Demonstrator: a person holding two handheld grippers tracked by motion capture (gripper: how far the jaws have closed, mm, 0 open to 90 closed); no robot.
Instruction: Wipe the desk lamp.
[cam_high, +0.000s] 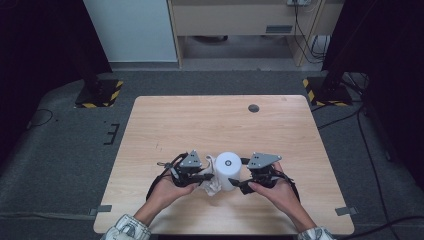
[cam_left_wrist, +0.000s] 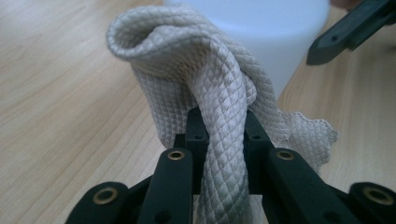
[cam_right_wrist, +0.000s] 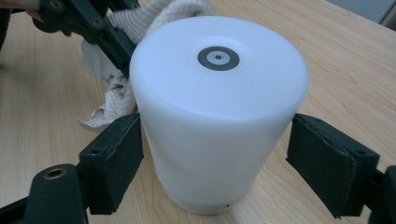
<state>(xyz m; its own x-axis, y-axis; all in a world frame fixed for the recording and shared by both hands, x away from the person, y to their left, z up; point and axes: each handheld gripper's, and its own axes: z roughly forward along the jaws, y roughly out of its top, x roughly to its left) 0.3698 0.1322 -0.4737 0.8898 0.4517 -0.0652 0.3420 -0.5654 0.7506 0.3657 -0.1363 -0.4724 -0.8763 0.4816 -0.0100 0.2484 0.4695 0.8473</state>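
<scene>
A white cylinder (cam_high: 227, 169) with a dark round mark on top stands upright near the table's front middle. My right gripper (cam_right_wrist: 219, 163) is open and straddles the cylinder (cam_right_wrist: 219, 116): its left pad (cam_right_wrist: 112, 163) sits at the wall and the right pad (cam_right_wrist: 327, 163) stands slightly off it. A beige waffle-textured cloth (cam_left_wrist: 205, 88) is bunched against the cylinder's left side. My left gripper (cam_left_wrist: 224, 126) is shut on a twisted fold of it. In the high view the left gripper (cam_high: 209, 176) and right gripper (cam_high: 235, 182) flank the cylinder, with the cloth (cam_high: 212, 186) low between them.
The wooden table (cam_high: 165, 125) has a dark round hole (cam_high: 253, 108) near its far edge. Tape tabs (cam_high: 104, 208) mark the front corners. Stand bases with yellow-black tape (cam_high: 100, 94) sit on the grey floor beyond the table, and cables trail on the right.
</scene>
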